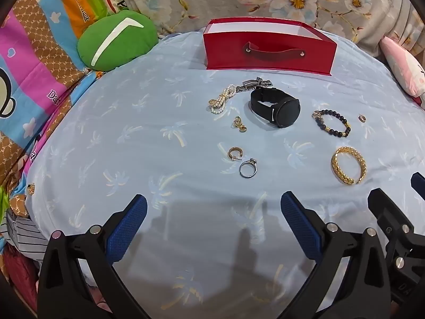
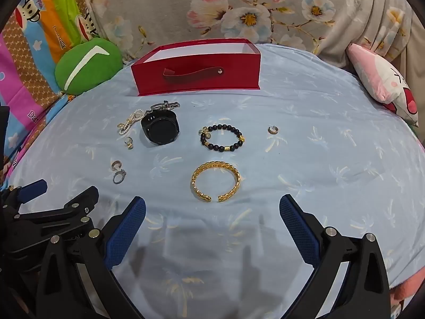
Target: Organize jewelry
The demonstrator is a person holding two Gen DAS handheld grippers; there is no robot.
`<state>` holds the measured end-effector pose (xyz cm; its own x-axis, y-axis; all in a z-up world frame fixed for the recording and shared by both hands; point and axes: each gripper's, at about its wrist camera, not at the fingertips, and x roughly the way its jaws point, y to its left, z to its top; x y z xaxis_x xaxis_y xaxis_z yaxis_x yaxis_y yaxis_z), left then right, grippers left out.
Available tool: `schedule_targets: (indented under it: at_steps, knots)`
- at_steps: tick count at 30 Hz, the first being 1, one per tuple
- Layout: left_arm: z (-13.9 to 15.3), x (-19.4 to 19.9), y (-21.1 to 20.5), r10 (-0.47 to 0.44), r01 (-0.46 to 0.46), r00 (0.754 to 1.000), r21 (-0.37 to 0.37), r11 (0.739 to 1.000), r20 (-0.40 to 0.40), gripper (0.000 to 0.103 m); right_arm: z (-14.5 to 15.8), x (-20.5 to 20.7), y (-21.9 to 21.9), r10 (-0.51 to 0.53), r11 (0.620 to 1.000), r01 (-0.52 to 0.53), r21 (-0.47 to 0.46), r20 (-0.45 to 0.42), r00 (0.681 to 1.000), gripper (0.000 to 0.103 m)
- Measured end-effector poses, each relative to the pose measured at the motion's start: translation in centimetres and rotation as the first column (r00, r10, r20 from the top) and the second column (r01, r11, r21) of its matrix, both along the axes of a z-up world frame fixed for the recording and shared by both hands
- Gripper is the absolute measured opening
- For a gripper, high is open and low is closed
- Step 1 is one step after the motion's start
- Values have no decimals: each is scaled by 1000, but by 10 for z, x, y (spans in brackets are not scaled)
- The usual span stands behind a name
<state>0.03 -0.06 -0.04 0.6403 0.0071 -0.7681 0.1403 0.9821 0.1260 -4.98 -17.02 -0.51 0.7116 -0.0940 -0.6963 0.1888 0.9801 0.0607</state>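
Gold bangle (image 2: 215, 181) ahead of right tongs (image 2: 212, 214); apart

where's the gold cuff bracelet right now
The gold cuff bracelet lies on the blue sheet, straight ahead of the open right gripper, just nearer than the black bead bracelet.

A red box (image 2: 198, 75) with a strap handle stands open at the far side. Nearer lie a pearl strand (image 2: 130, 122), black watch (image 2: 160, 130), dark bead bracelet (image 2: 221, 138) and small hoop (image 2: 272, 129); nearest, a silver ring (image 2: 118, 176) left, an open gold cuff (image 2: 215, 184) right.
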Motion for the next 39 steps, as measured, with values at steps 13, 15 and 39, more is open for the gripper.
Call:
schedule_targets:
  at_steps: [13, 15, 39]
  knots:
    - [0, 0, 0, 0, 0, 1000, -10, 1000, 6, 98, 0, 0, 1, 0, 1000, 0, -7, -2, 1000, 98]
    - [0, 0, 1, 1, 0, 1000, -10, 1000, 5, 98, 0, 0, 1, 0, 1000, 0, -7, -3, 1000, 98]
    - [-9, 3, 0, 1, -1, 1000, -12, 1000, -9, 98, 1, 2, 4, 1, 1000, -2, -12, -6, 1000, 98]
